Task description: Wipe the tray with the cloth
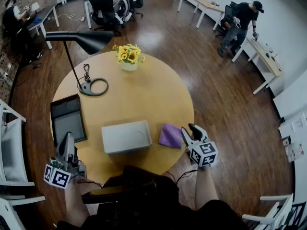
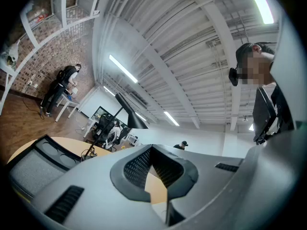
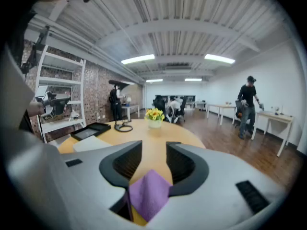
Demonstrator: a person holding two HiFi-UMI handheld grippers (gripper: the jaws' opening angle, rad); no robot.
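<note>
Head view looks down on a round wooden desk (image 1: 158, 95), the biggest thing here, carrying everything the job needs. A black lamp (image 1: 81, 40) stands at its far left, its ring base just beyond the tray (image 1: 67, 121). The dark tray lies at the desk's left edge, and nothing seems to be in it, only a grey floor inside a black rim. A flat grey box (image 1: 126, 136) sits closed at the near middle, between the tray and the cloth, so what it holds is hidden. The purple cloth (image 1: 170, 135) lies on the desk just right of the box, well apart from the tray.

Wiping appears not to have started: the cloth is not yet lifted, and it must still be picked up and carried to the tray. The right gripper (image 1: 189, 130) hovers at the cloth's right edge, jaws apart with the cloth showing low between them, unclamped. The left gripper (image 1: 66, 140), closed and empty, sits near the tray's front. A small vase (image 1: 128, 65) at the far side holds yellow flowers (image 1: 128, 53).
</note>
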